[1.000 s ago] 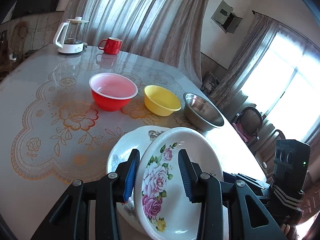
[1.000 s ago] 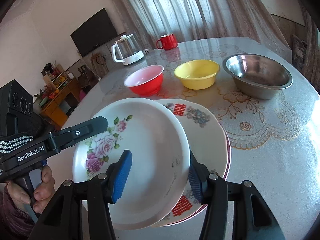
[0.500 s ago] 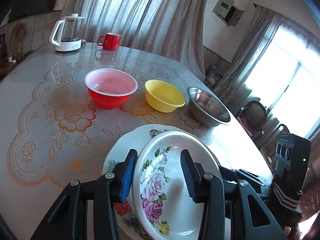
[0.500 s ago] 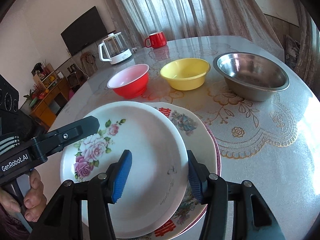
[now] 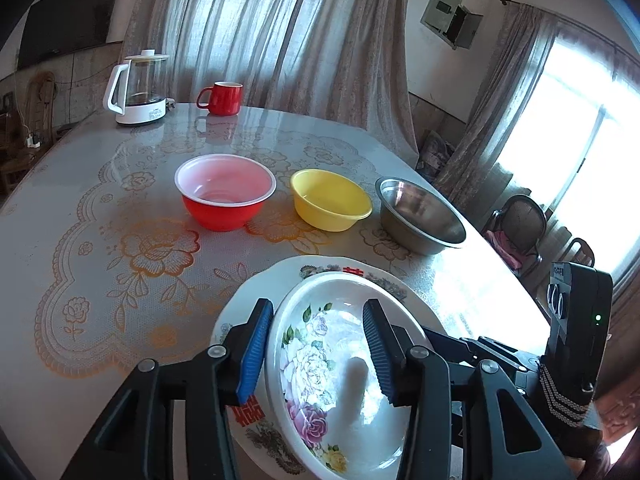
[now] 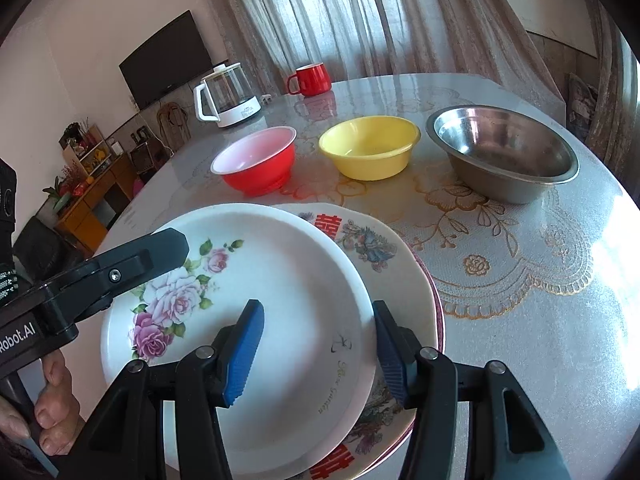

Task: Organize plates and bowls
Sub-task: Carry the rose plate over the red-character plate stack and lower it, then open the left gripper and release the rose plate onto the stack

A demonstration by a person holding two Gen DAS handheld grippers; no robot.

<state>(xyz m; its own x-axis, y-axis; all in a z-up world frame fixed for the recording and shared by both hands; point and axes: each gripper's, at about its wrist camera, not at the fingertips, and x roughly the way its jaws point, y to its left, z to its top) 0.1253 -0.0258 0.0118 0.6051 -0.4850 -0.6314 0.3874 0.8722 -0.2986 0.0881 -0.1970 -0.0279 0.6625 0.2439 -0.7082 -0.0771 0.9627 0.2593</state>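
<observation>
Left gripper [image 5: 316,354] jaws opening, glossy rose plate [image 5: 332,360]

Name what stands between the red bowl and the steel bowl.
The yellow bowl stands between the red bowl and the steel bowl, clearest in the right wrist view.

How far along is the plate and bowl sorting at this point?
Done: the rose plate sits on the red-lettered plate. In hand: the left gripper and right gripper straddle its rim; the left jaws are opening, the right's grip unclear. Left: the red bowl, yellow bowl and steel bowl stand unstacked.
</observation>
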